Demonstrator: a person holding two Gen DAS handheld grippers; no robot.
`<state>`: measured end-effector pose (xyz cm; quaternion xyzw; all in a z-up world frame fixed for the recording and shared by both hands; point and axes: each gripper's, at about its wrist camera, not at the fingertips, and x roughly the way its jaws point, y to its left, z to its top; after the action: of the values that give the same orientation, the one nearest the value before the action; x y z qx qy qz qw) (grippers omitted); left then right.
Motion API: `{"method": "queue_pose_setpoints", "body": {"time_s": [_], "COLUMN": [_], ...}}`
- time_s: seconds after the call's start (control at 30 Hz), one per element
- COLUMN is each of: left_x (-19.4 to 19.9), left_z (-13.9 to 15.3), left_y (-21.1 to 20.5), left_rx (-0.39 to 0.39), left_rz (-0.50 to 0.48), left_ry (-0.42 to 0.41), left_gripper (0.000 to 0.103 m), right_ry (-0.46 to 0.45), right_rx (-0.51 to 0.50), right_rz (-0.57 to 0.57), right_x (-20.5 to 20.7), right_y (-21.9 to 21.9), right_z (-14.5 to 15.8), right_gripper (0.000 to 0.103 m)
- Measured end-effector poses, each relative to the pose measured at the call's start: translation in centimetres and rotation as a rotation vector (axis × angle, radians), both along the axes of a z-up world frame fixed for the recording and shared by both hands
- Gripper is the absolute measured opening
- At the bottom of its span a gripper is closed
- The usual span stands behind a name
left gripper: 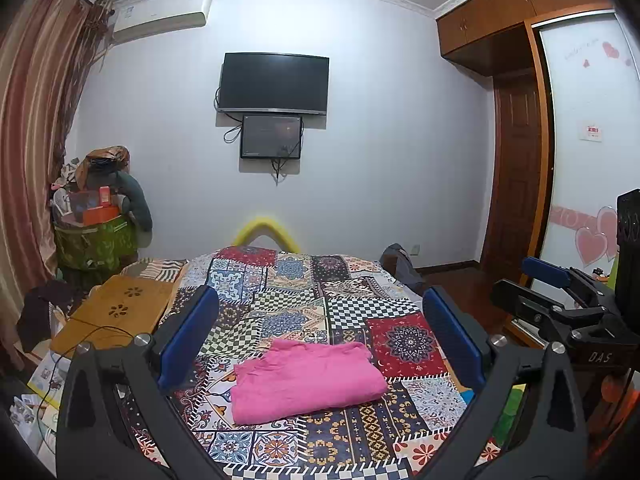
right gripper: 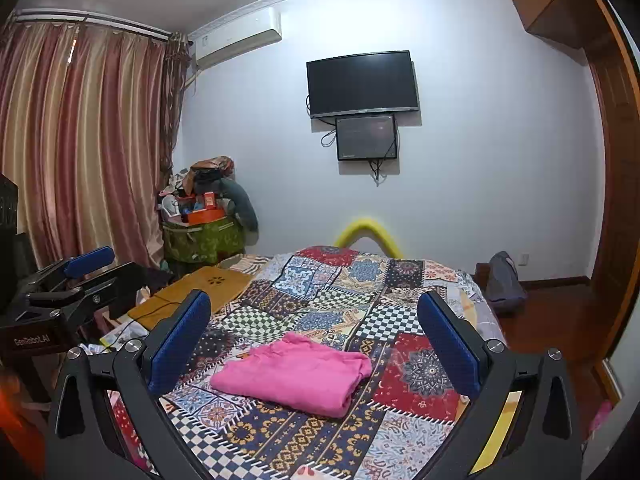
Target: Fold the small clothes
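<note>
A pink garment [left gripper: 306,382] lies folded into a compact rectangle in the lower centre of both wrist views, resting flat on the patchwork bedspread [left gripper: 360,308], a broad level surface suited to folding. The left gripper [left gripper: 320,336] and right gripper [right gripper: 314,338] are held above and short of it, fingers spread wide and holding nothing, the blue pads [right gripper: 180,344] framing the cloth on either side without touching it. Each gripper also shows at the outer edge of the other's view. Judging by the tidy edges, this fold looks complete.
</note>
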<state>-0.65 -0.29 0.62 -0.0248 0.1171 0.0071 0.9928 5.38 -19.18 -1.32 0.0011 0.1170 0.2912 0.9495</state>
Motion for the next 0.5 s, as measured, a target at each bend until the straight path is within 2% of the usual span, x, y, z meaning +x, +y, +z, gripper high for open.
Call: {"method": "queue_pose_setpoints", "body": {"time_s": [0.5], "left_x": [0.04], "left_z": [0.32], "left_y": [-0.08], "left_rx": [-0.002], "left_rz": [-0.011], "left_ry": [0.004], "left_gripper": [0.103], "right_ry": [0.000], "right_rx": [-0.003], "right_rz": [-0.002], "right_x": [-0.16], "right_y": [-0.17], "right_z": [0.04], "right_gripper": [0.103]}}
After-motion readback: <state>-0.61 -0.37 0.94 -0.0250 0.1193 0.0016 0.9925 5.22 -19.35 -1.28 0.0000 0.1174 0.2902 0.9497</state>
